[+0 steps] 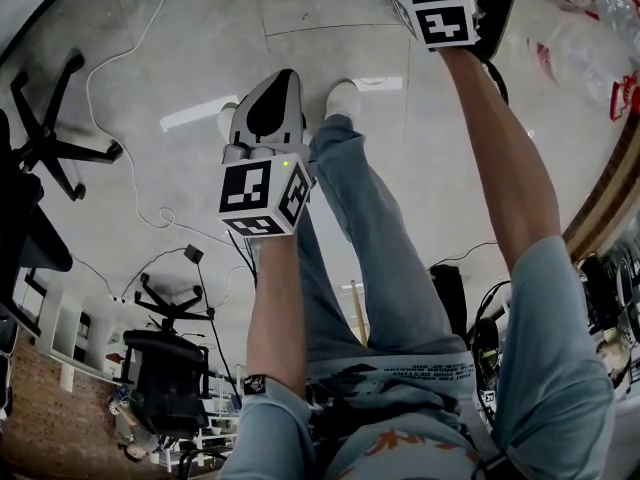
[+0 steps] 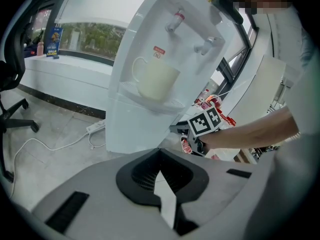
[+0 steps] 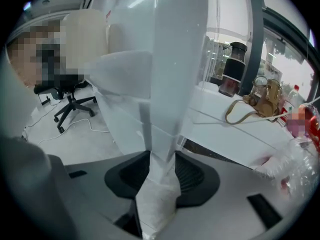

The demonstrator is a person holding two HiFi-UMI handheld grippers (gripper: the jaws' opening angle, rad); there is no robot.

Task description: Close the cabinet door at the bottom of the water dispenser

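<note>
The white water dispenser stands on the floor with a cream cup on its drip tray. In the right gripper view its white cabinet door shows edge-on and runs down between the jaws of my right gripper; both pads lie against the panel. From the left gripper view, that right gripper reaches in at the dispenser's lower right side. My left gripper hangs back from the dispenser, shut and empty. In the head view the left gripper is above the person's legs, and the right one's marker cube is at the top edge.
A power strip with a white cable lies left of the dispenser. Black office chairs stand nearby. A white counter on the right carries a tan bag and a coffee maker. Red-printed plastic packs lie at the right.
</note>
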